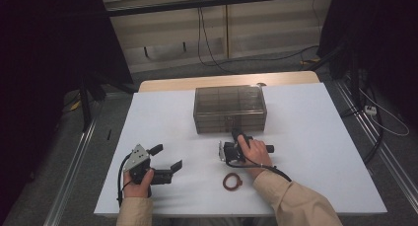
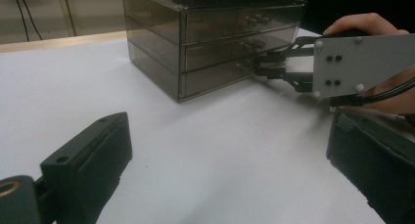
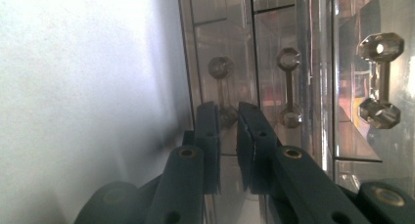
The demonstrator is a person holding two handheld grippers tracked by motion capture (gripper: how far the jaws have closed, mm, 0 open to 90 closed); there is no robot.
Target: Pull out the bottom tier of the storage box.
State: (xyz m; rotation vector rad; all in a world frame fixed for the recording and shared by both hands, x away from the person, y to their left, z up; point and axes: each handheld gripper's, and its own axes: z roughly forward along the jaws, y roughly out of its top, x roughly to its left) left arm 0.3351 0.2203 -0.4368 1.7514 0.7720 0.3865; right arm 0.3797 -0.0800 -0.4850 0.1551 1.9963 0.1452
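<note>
A smoky clear drawer box (image 1: 229, 107) stands at the middle back of the white table (image 1: 305, 176). My right gripper (image 1: 235, 133) reaches to its front, turned on its side. In the right gripper view its jaws (image 3: 229, 119) stand nearly together, with the end knob of the lowest drawer's handle (image 3: 222, 87) pinched between the tips. The left gripper view shows that gripper (image 2: 259, 66) from the side, at the box's (image 2: 215, 33) lower front. My left gripper (image 1: 168, 157) rests on the table at the near left, open wide with nothing between its jaws (image 2: 230, 160).
A reddish-brown ring (image 1: 232, 181) lies flat on the table just near of my right hand. Two more drawer handles (image 3: 380, 79) sit beside the gripped one. Cables run across the floor behind the table, with dark stands at both sides.
</note>
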